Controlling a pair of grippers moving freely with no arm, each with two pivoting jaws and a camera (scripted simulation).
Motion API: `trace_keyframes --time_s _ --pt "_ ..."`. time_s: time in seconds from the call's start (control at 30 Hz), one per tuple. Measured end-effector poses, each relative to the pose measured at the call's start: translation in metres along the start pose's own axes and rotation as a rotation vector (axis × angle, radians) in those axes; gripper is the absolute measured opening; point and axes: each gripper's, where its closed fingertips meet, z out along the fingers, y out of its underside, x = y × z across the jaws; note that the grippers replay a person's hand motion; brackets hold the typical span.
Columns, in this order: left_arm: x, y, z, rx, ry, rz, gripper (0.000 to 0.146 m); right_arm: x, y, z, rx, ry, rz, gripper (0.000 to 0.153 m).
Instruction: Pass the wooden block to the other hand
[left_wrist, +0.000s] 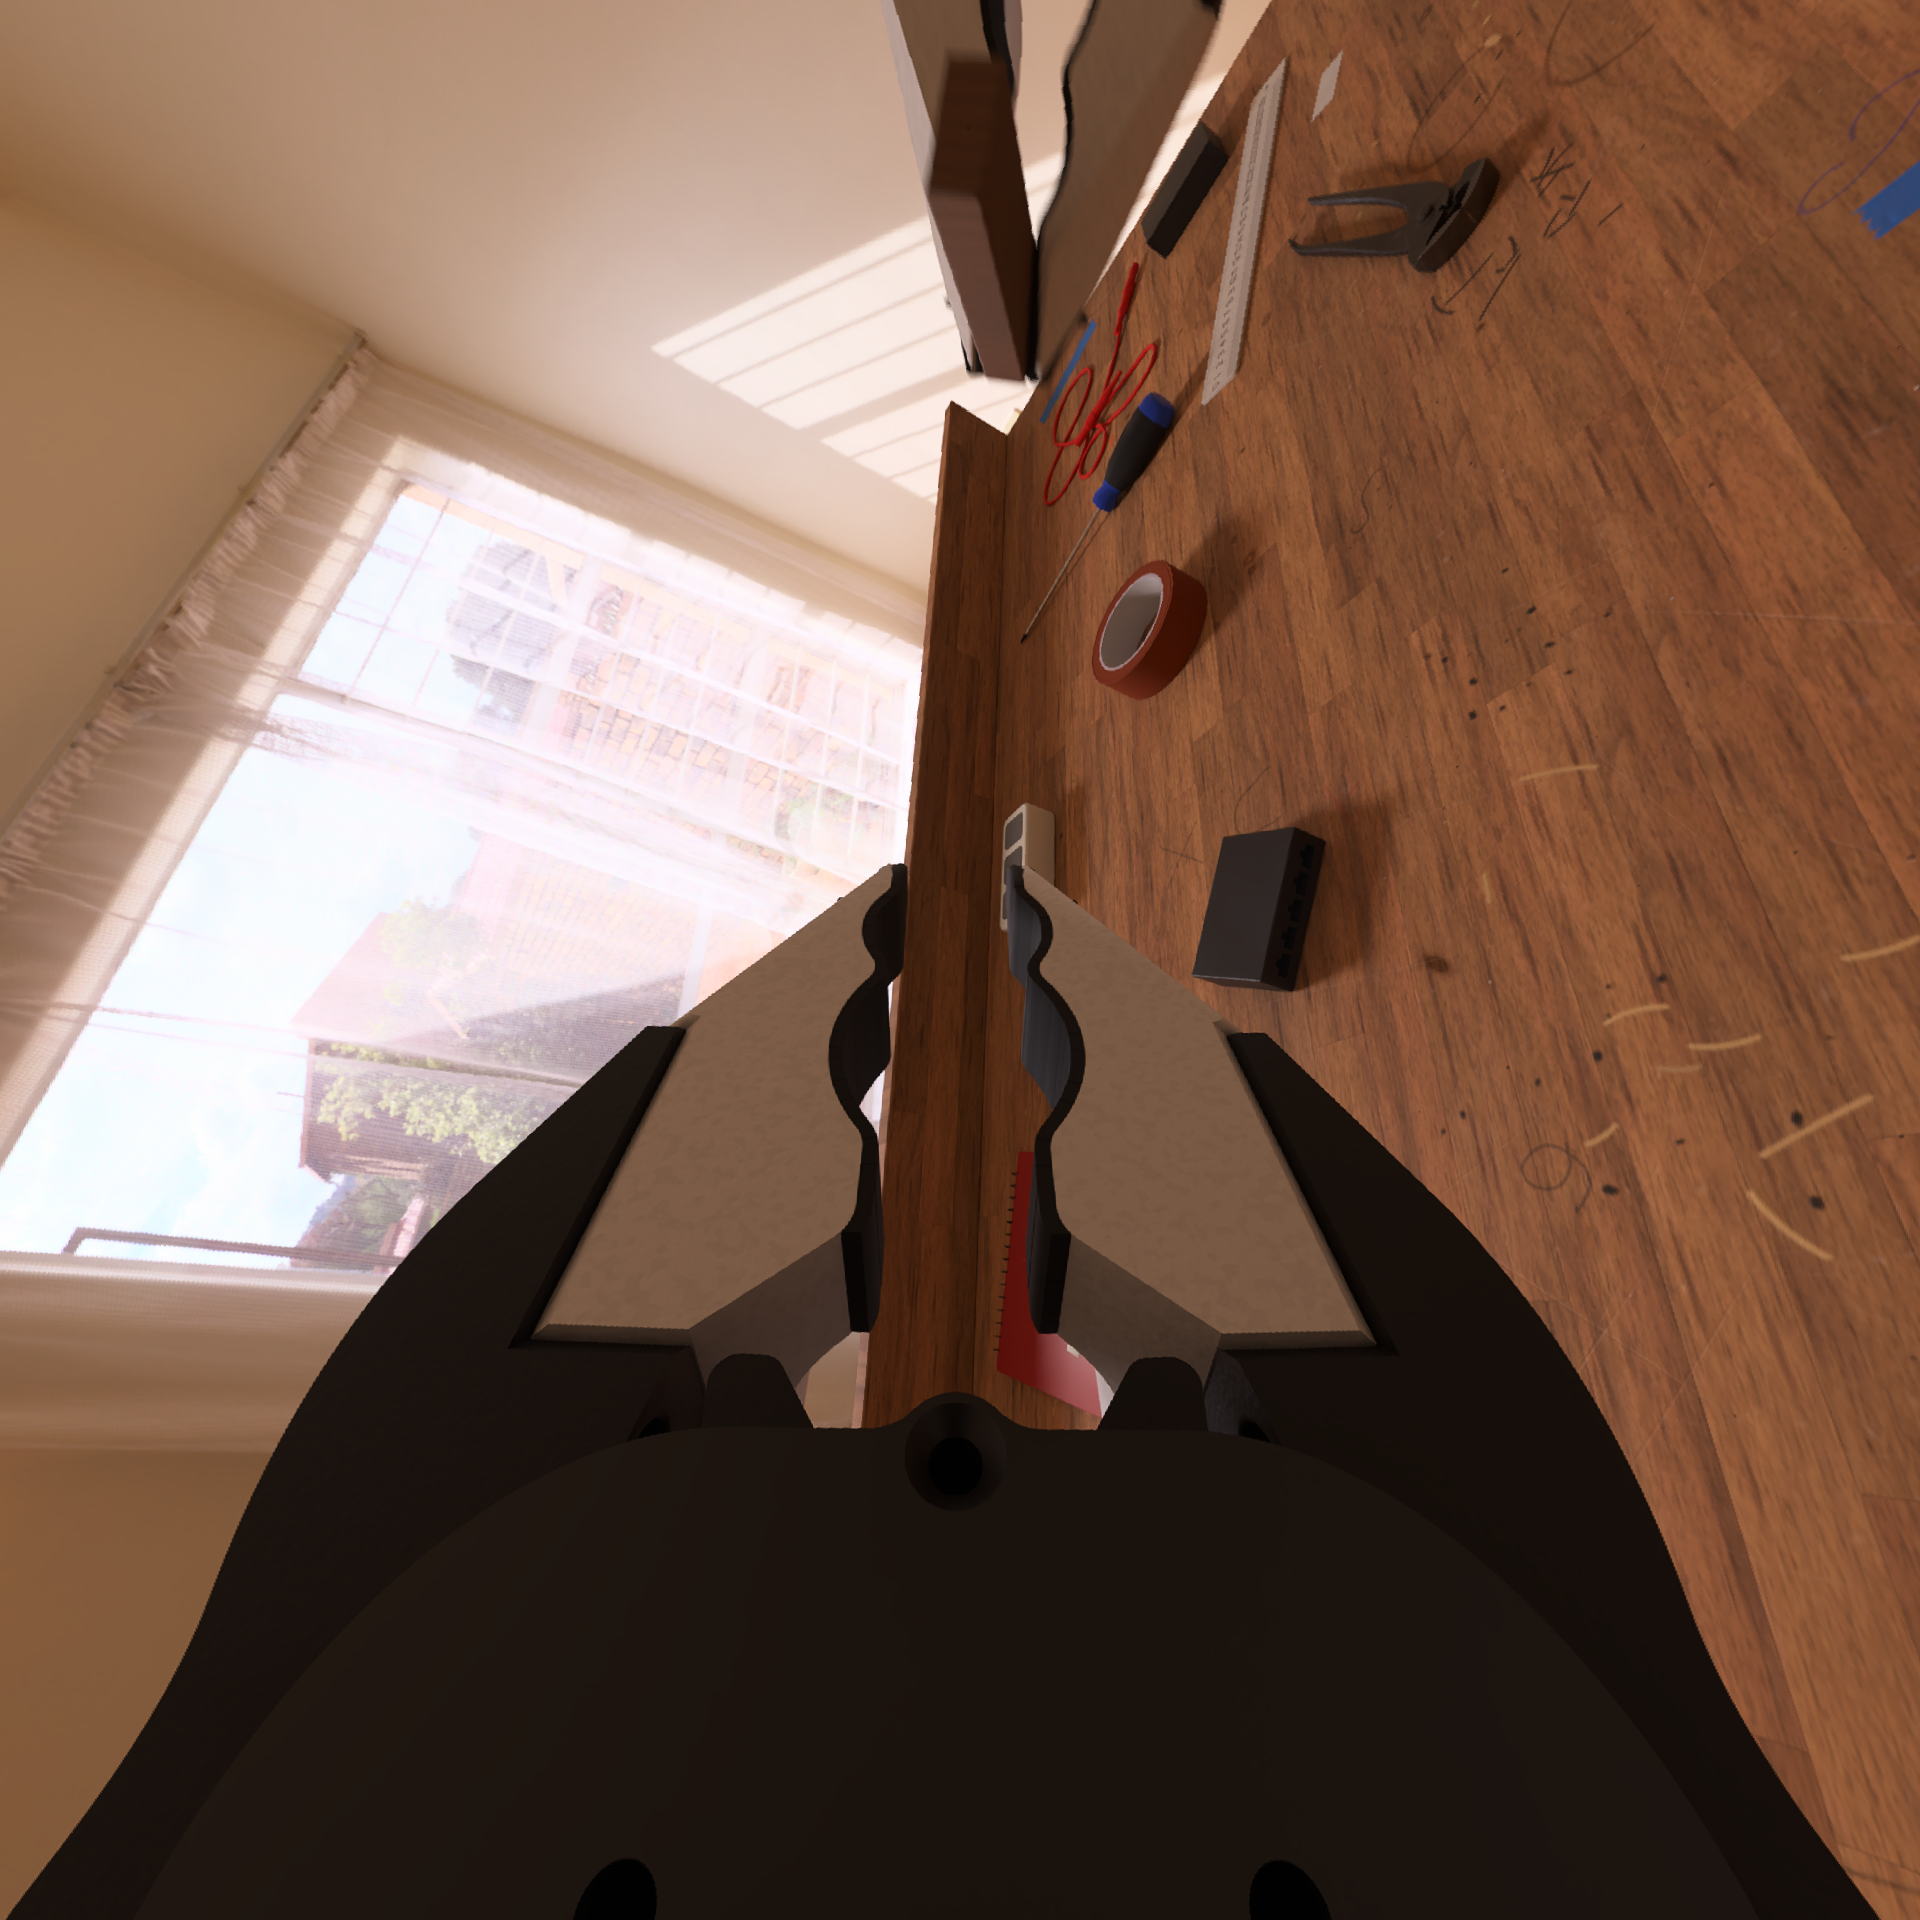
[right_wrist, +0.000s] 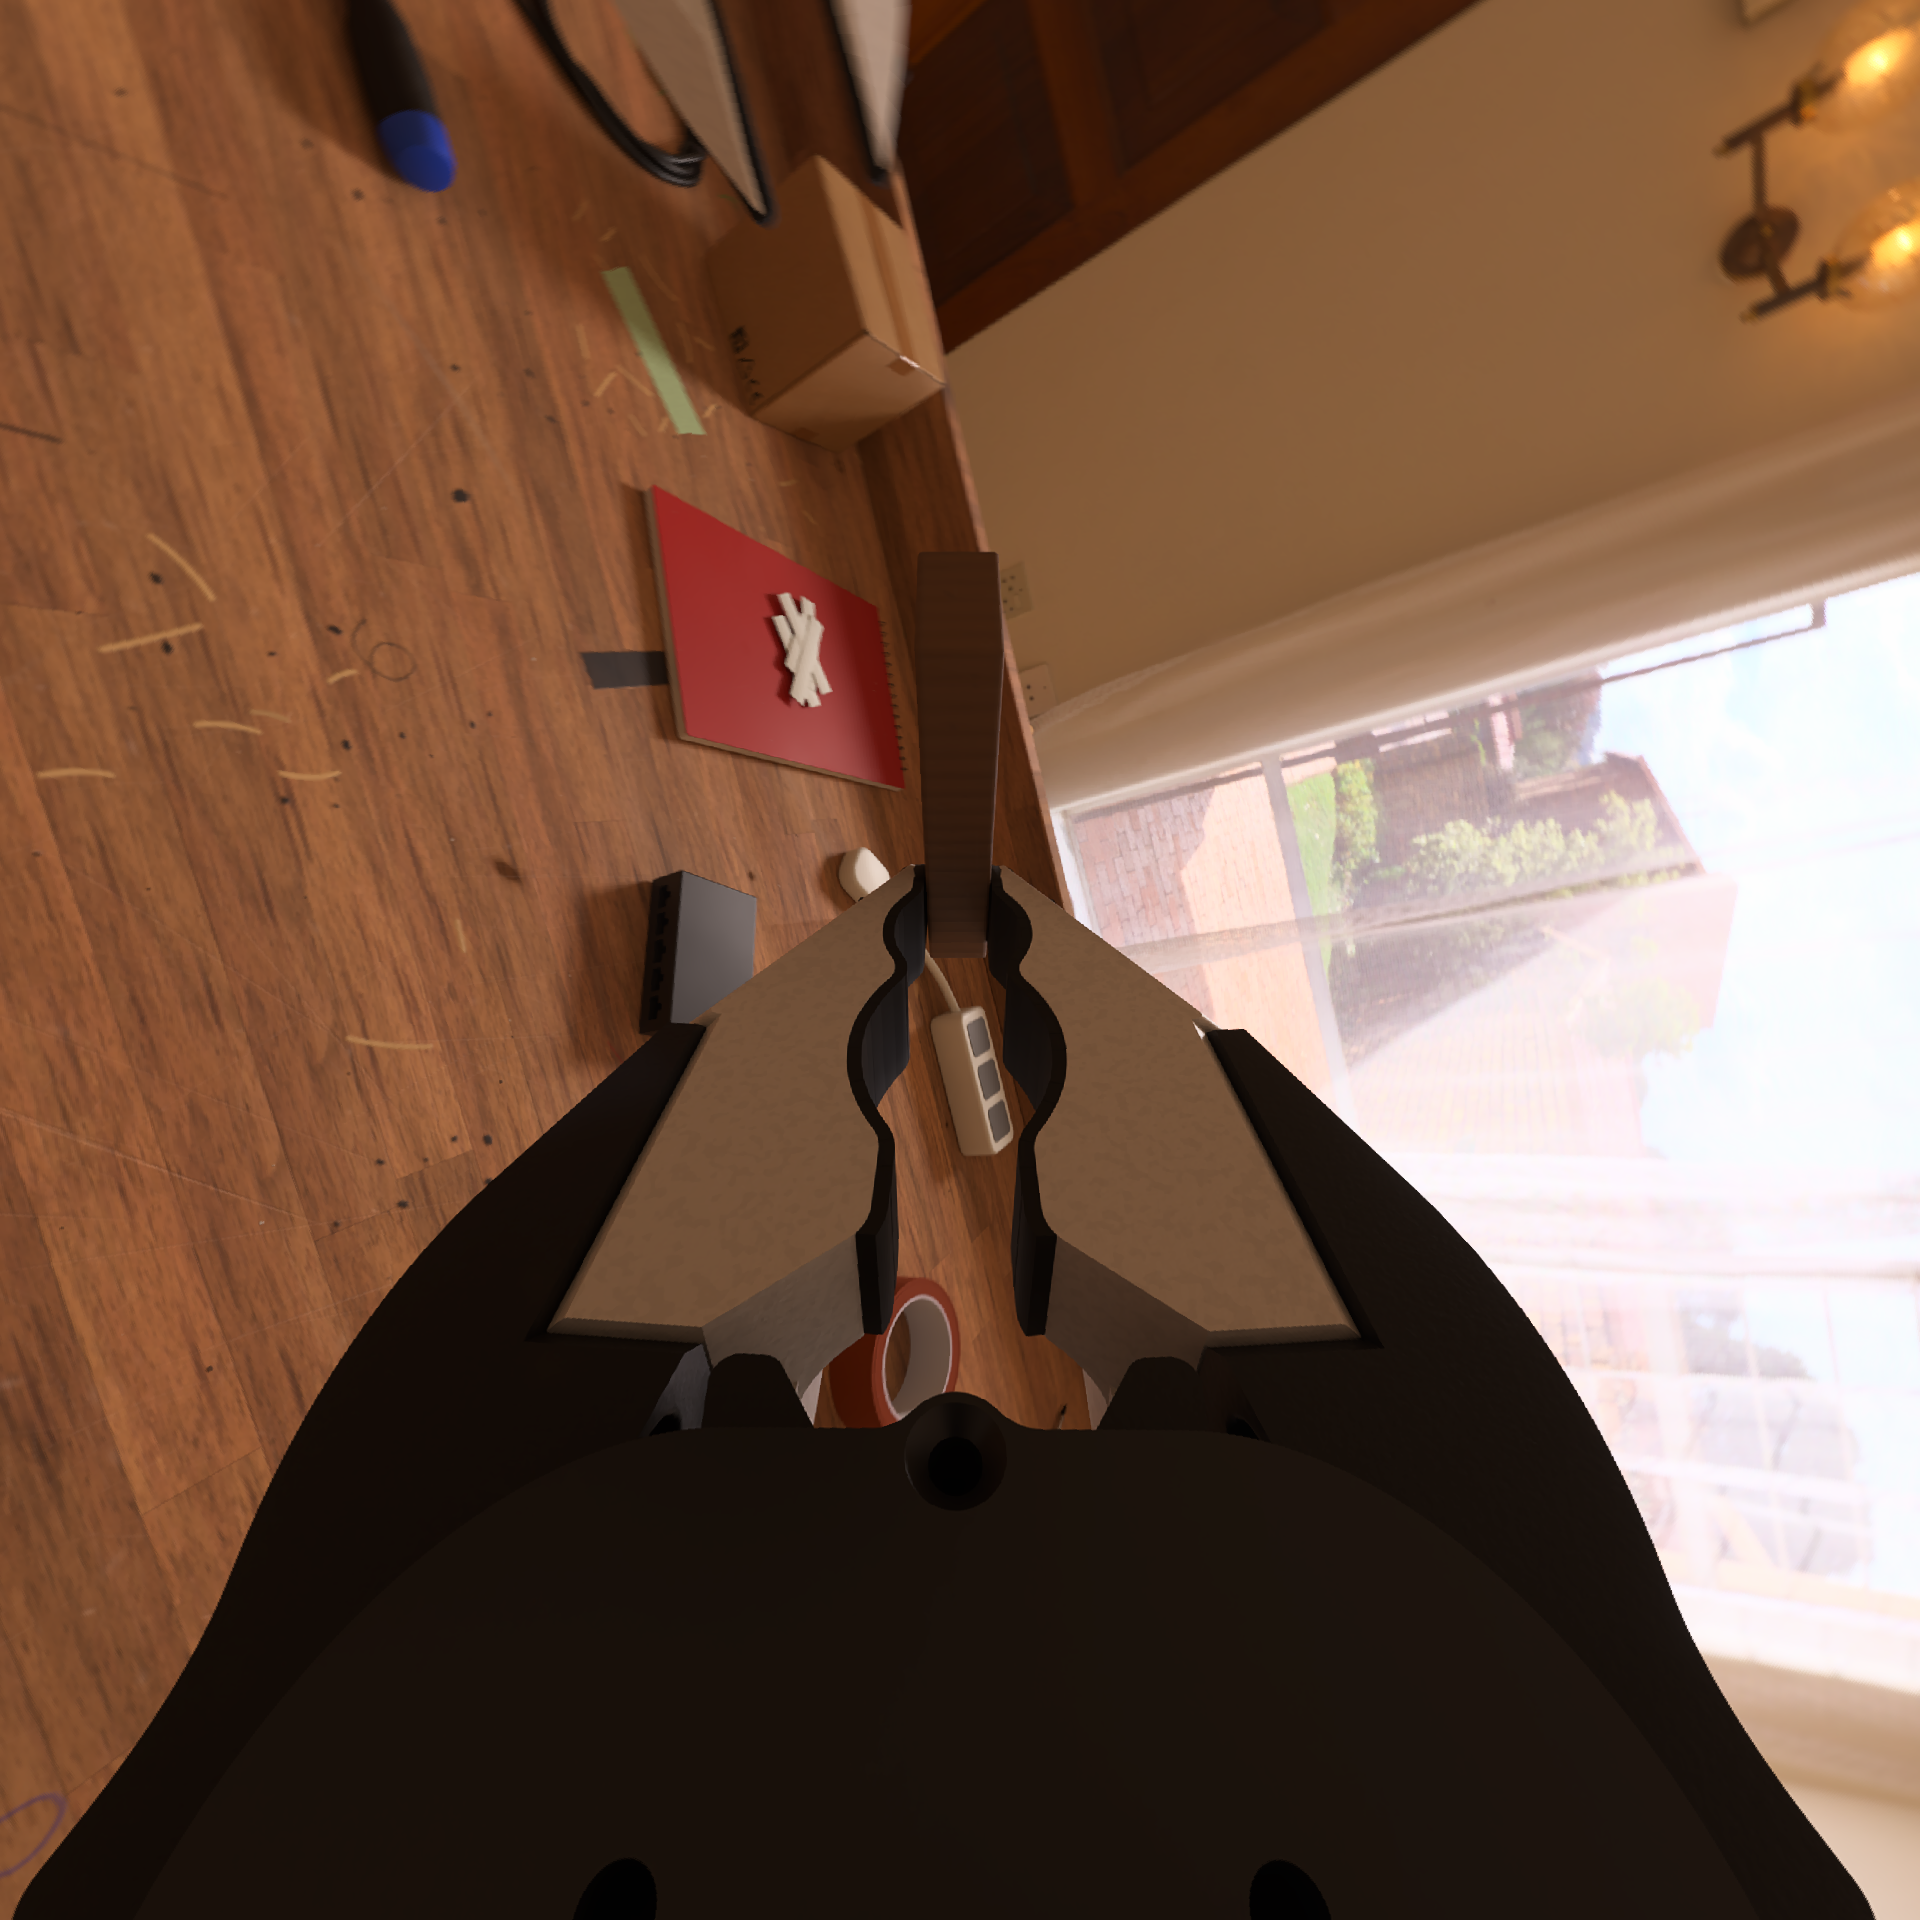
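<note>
A: Right claw?
B: Clamped on block. The tips pinch its near end and the rest sticks straight out ahead, lined up with the table edge.
A: Left claw?
B: Spread wide, gripping nothing. Only the table edge shows in the gap, far behind.
A: Is the block in the left view?
B: Yes, at the top, well apart from the left tips. It's partly cut off by the frame, so I can't tell what grips it there.
A: Table clutter?
B: Left view: tape roll, screwdriver, pliers, ruler, black box. Right view: red notebook beside the block, power strip seen between the fingers, carton at the edge.
</note>
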Motion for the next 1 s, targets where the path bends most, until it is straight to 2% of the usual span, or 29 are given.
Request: trace_keyframes --time_s 0.13,0.4,0.67,0.8,0.93,1.0 --pt "0.007 0.011 0.003 -0.049 0.027 0.028 0.01 0.024 0.03 -0.021 -0.028 0.089 0.112 0.01" --pt "0.014 0.013 0.009 -0.063 0.036 0.053 0.01 0.038 0.092 -0.049 -0.084 0.186 0.392 0.01" --pt "0.019 0.021 0.014 -0.089 0.052 0.063 0.01 0.064 0.156 -0.067 -0.183 0.468 0.587 0.01" --pt "0.019 0.022 0.014 -0.091 0.056 0.062 0.01 0.061 0.187 -0.065 -0.21 0.578 0.685 0.01" --pt "0.02 0.026 0.014 -0.102 0.06 0.063 0.01 0.036 0.207 -0.046 -0.243 0.53 0.748 0.01" --pt "0.021 0.027 0.014 -0.105 0.062 0.062 0.01 0.018 0.215 -0.036 -0.297 0.46 0.751 0.01"
